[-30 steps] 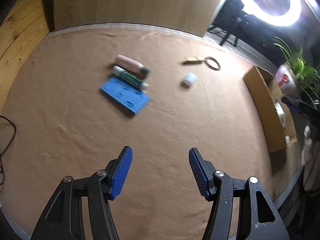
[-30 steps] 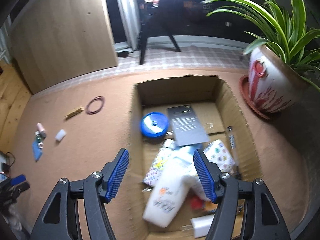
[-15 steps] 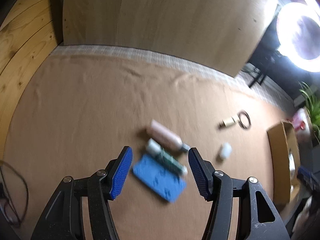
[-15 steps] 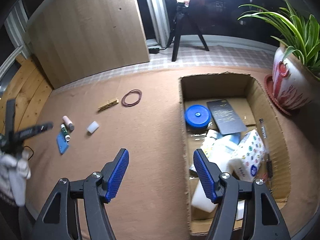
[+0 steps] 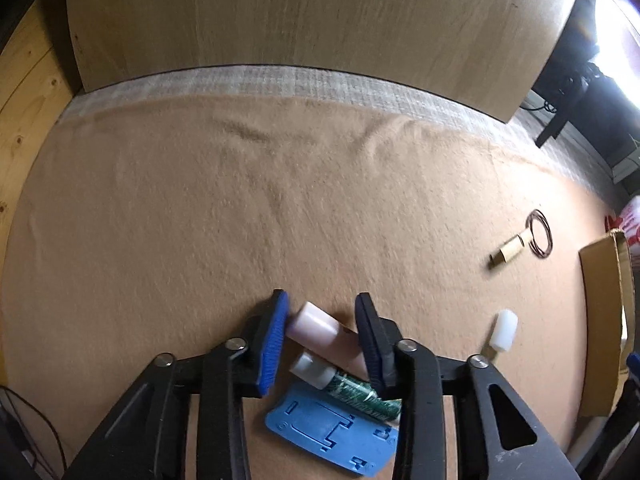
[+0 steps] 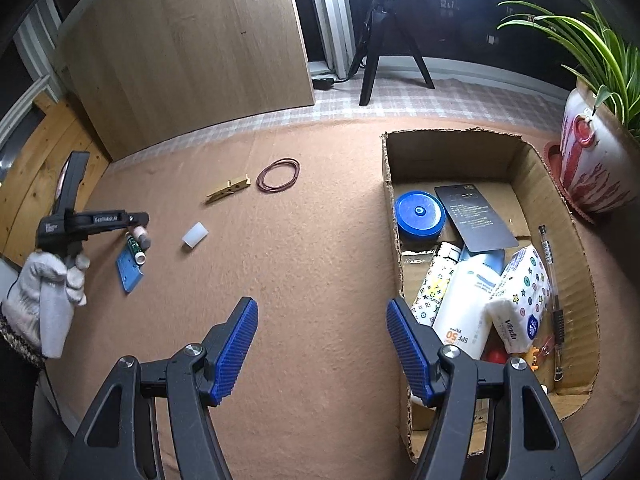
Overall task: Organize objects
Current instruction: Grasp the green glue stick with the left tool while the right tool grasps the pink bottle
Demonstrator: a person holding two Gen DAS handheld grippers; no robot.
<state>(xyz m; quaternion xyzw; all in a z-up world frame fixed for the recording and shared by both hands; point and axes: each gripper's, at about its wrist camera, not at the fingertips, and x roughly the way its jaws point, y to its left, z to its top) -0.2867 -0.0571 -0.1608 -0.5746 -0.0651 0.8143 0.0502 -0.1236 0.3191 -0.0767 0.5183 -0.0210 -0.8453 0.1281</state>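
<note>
A pick-up is judged to be in hand. The left gripper (image 5: 322, 334) is set astride the pink tube (image 5: 320, 330) on the cloth (image 5: 200, 220), its blue pads spread, the left one touching or nearly touching the tube's end; no pinch is yet made. The green tube (image 5: 352, 388) and blue card (image 5: 332, 436) lie just beside (a stray catch is possible). The right gripper (image 6: 322, 346) is held spread and empty beside the box (image 6: 394, 216). Closing squarely, then carriage to the box, is judged next.
</note>
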